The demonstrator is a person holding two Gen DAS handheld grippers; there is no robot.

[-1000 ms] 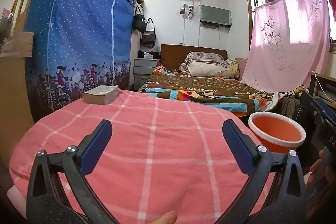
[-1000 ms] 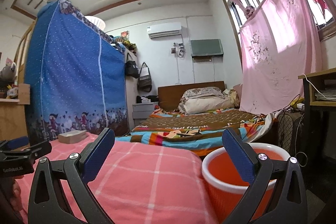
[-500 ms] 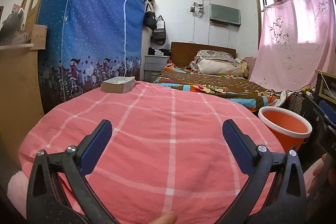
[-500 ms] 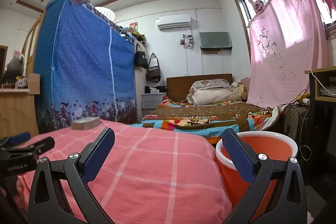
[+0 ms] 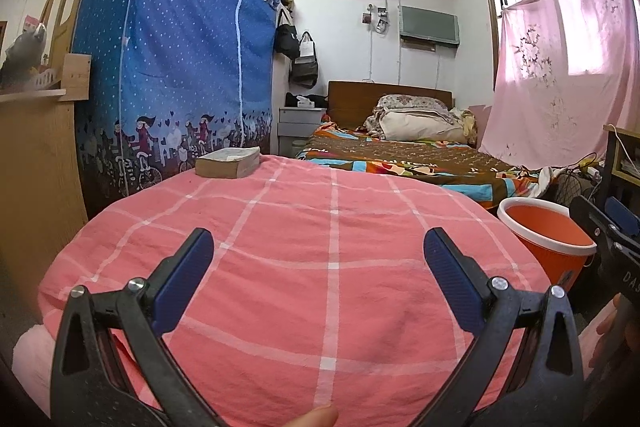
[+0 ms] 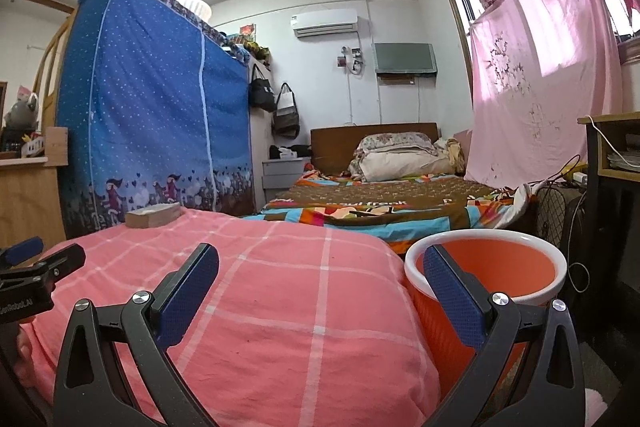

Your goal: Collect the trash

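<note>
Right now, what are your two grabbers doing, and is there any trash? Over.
Left gripper open, empty, over pink checked cloth. Right gripper open, empty, beside orange bin. No trash visible; only a book at the far edge. Nothing blocking.

The left claw (image 5: 318,267) is held level, its two blue-padded fingers (image 5: 182,281) spread wide apart with nothing between them. The right claw (image 6: 320,267) is held the same way, fingers (image 6: 454,301) wide apart and empty. A fingertip (image 5: 314,417) shows at the near edge.
</note>
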